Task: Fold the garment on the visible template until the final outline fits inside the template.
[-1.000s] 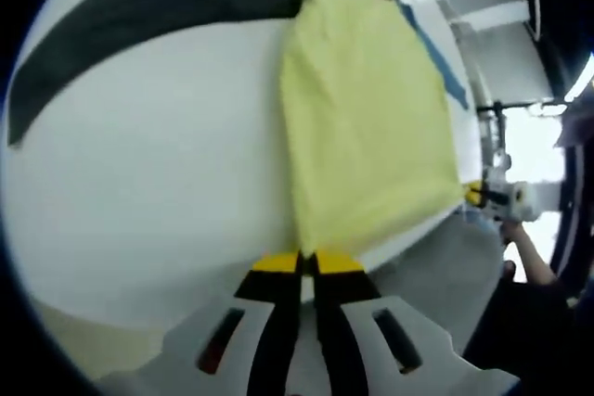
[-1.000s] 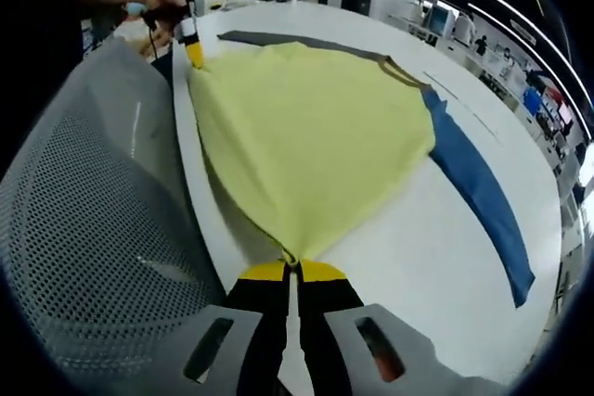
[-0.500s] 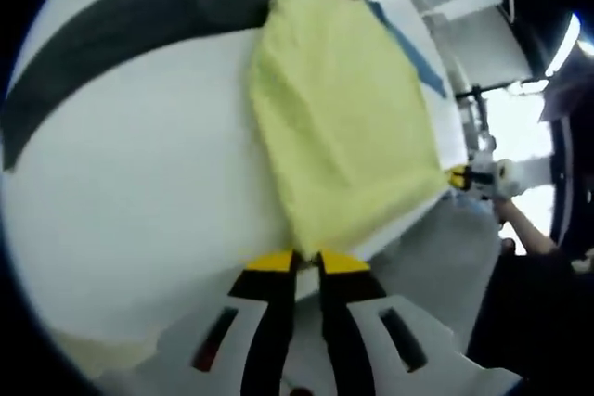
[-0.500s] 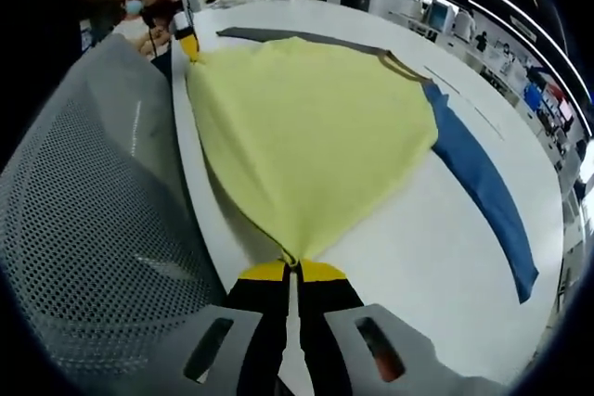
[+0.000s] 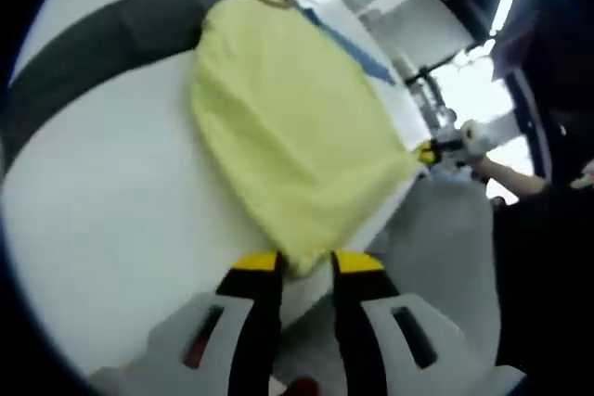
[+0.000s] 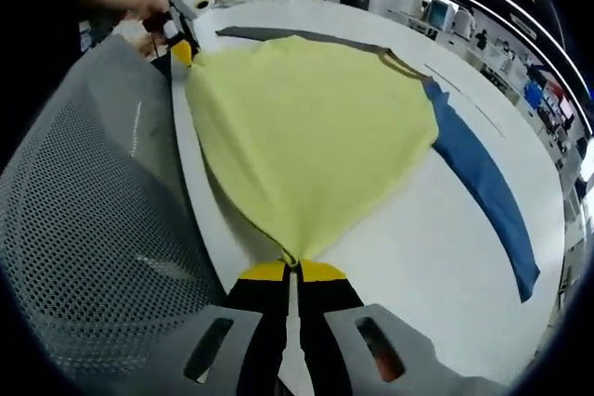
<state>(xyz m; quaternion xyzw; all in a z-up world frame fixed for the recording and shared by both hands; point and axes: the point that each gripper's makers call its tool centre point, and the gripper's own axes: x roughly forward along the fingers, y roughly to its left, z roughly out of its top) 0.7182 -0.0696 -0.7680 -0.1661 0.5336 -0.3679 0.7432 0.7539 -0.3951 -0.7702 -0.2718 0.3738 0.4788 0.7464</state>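
Note:
A yellow garment point(image 5: 288, 127) lies flat on the white table point(image 5: 111, 192), near its edge. One corner rests between the jaws of my left gripper point(image 5: 304, 264), which stand apart, so the gripper is open. My right gripper point(image 6: 290, 266) is shut on another corner of the garment point(image 6: 306, 136) at the table's edge. From the right gripper view the left gripper point(image 6: 181, 48) appears at the far corner, held by a hand. The right gripper point(image 5: 427, 150) comes into the left gripper view at the right. A dark grey template strip point(image 5: 93, 44) and a blue one point(image 6: 487, 197) flank the cloth.
A grey mesh chair point(image 6: 93, 229) stands close against the table edge point(image 6: 200, 229), between both grippers. A person's hand point(image 6: 139, 2) and sleeve show at the upper left. White table point(image 6: 445, 266) stretches right of the garment. Desks and lights fill the far background.
The left gripper's jaws have parted, from shut on the garment corner to open around it, and its view has rolled. The right gripper stays shut on its corner.

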